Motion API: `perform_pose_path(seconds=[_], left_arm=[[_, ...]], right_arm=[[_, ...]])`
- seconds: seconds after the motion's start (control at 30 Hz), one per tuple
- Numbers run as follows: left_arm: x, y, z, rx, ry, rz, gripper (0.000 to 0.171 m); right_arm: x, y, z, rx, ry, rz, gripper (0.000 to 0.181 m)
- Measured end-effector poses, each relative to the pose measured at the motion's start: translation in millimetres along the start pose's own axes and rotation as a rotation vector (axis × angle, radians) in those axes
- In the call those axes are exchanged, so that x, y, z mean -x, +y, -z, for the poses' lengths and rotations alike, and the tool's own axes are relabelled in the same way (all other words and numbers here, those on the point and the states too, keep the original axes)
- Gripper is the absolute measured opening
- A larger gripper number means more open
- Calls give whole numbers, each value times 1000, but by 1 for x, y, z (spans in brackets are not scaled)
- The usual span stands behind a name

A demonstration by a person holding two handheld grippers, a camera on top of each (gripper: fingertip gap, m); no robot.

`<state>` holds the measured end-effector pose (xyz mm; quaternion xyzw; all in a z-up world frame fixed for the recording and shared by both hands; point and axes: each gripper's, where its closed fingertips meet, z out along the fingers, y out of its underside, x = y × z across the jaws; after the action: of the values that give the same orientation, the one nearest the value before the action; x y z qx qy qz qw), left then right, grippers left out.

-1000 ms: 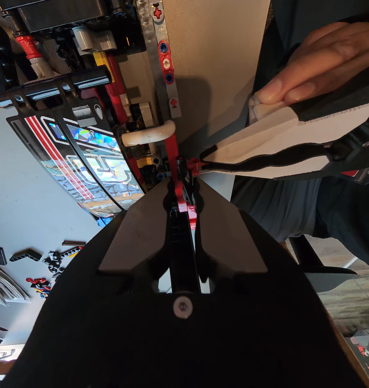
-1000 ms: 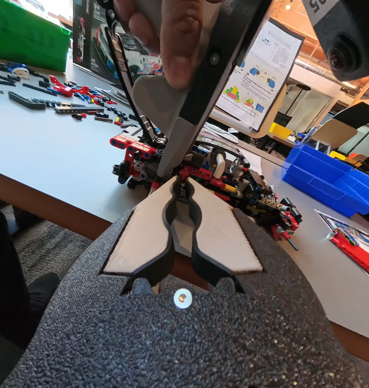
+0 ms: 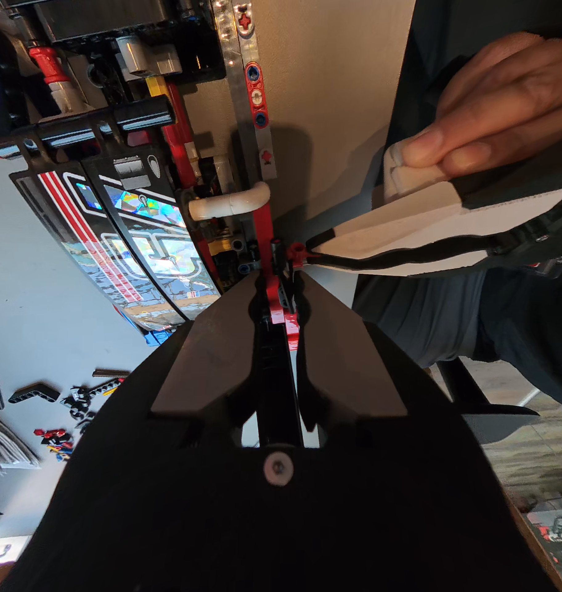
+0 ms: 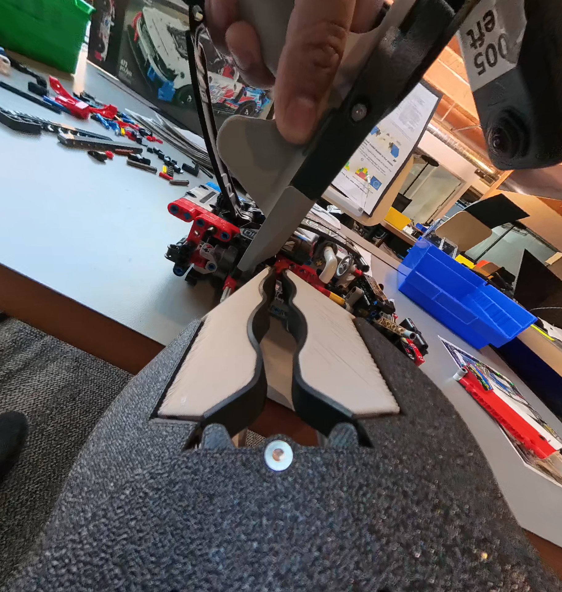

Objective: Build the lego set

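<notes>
A partly built Lego car (image 4: 209, 237) lies on the grey table (image 4: 81, 217). In the left wrist view its black stickered panels (image 3: 129, 240) are at the left. My left gripper (image 3: 278, 282) is shut on a red beam (image 3: 262, 230) of the car. My right gripper (image 3: 307, 254) comes in from the right, shut on a small red pin (image 3: 296, 251) held against the beam. In the right wrist view my right gripper (image 4: 277, 274) is at the car's near side, and the left gripper's grey finger (image 4: 267, 234) comes down from above. The pin is hidden there.
Loose Lego parts (image 4: 81, 128) lie at the far left of the table, and they also show in the left wrist view (image 3: 65, 400). The set's box (image 4: 164, 64) and a green bin (image 4: 33, 28) stand behind. A blue bin (image 4: 459, 298) and a printed sheet (image 4: 513, 413) lie right. The table's brown edge (image 4: 65, 304) is near.
Both grippers keep their grip and place at the red beam. The right wrist view has shifted only slightly.
</notes>
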<state>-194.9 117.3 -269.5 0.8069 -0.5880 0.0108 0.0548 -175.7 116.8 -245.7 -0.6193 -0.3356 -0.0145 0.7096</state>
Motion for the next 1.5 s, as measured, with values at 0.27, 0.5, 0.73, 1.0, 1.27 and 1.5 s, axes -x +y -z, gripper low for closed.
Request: perform_pose_path(seconds=[0.27, 0.5, 0.73, 1.0, 1.27, 1.5], left_arm=[[1, 4, 0, 15, -8, -1, 14], [1, 2, 1, 9, -22, -2, 15], [7, -1, 1, -32, -170, -150, 36], [11, -13, 16, -79, -473, -343, 63], [-35, -28, 110, -754, -362, -155, 77], [-68, 0, 106, -1076, -209, -10, 23]], right_arm=[[3, -1, -3, -9, -97, -161, 0], [-3, 2, -3, -34, -187, -458, 1], [-30, 5, 10, -117, -130, -510, 1], [-55, 5, 29, -245, -168, -522, 0], [-82, -16, 36, -374, -378, -800, 0], [-79, -71, 63, -448, -914, -894, 1]])
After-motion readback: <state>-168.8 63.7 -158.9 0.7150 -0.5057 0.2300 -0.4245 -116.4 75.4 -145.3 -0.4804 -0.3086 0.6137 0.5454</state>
